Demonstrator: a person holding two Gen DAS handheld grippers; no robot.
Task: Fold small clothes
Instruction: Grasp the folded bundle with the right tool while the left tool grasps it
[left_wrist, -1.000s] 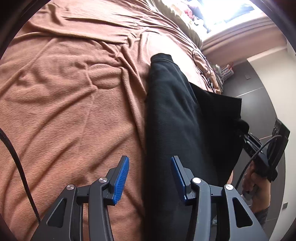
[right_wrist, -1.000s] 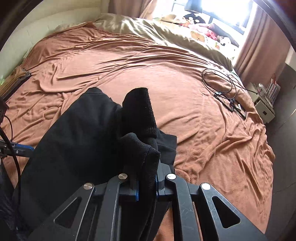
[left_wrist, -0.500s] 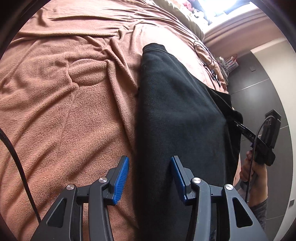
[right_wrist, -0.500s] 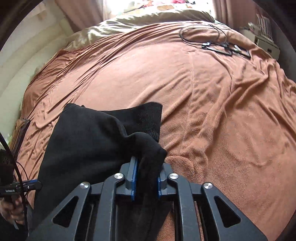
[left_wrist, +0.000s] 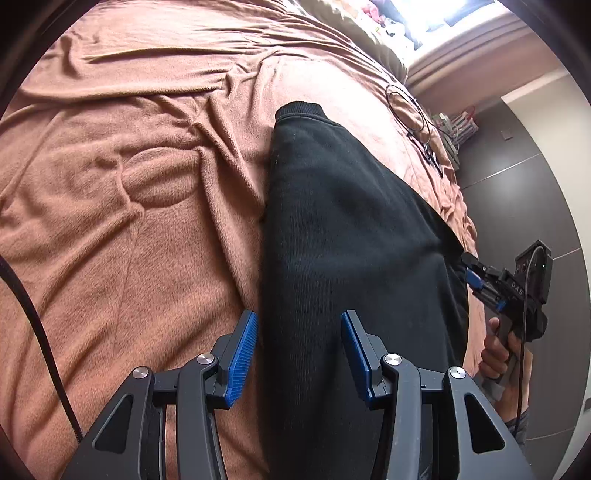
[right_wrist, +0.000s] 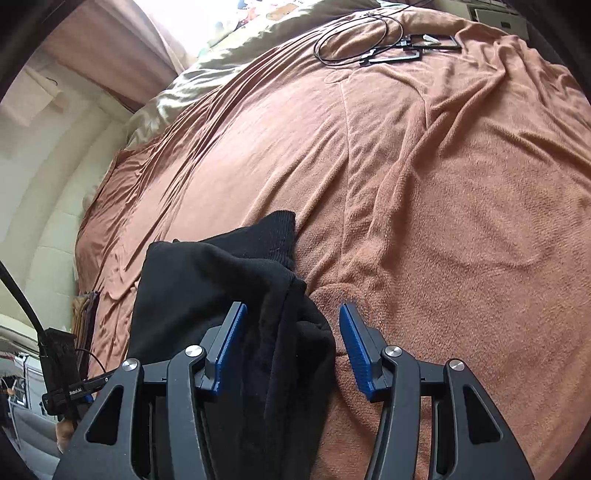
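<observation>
A black sweater (left_wrist: 343, 236) lies folded lengthwise on the brown blanket (left_wrist: 129, 229), its ribbed cuff pointing away from me. My left gripper (left_wrist: 299, 350) is open, its blue pads over the sweater's near left edge. My right gripper (right_wrist: 291, 347) is open too, with a bunched edge of the sweater (right_wrist: 221, 280) lying loose between its pads. The right gripper also shows in the left wrist view (left_wrist: 476, 273), at the sweater's right edge.
A coiled black cable with flat dark items (right_wrist: 388, 44) lies on the far part of the bed. An olive pillow or cover (right_wrist: 221, 59) runs along the head end. The bed's edge and a dark floor (left_wrist: 524, 206) are at the right.
My right gripper has opened and let go of the sweater edge it was pinching, after lowering it onto the blanket. The left gripper stayed open and moved slightly nearer the sweater.
</observation>
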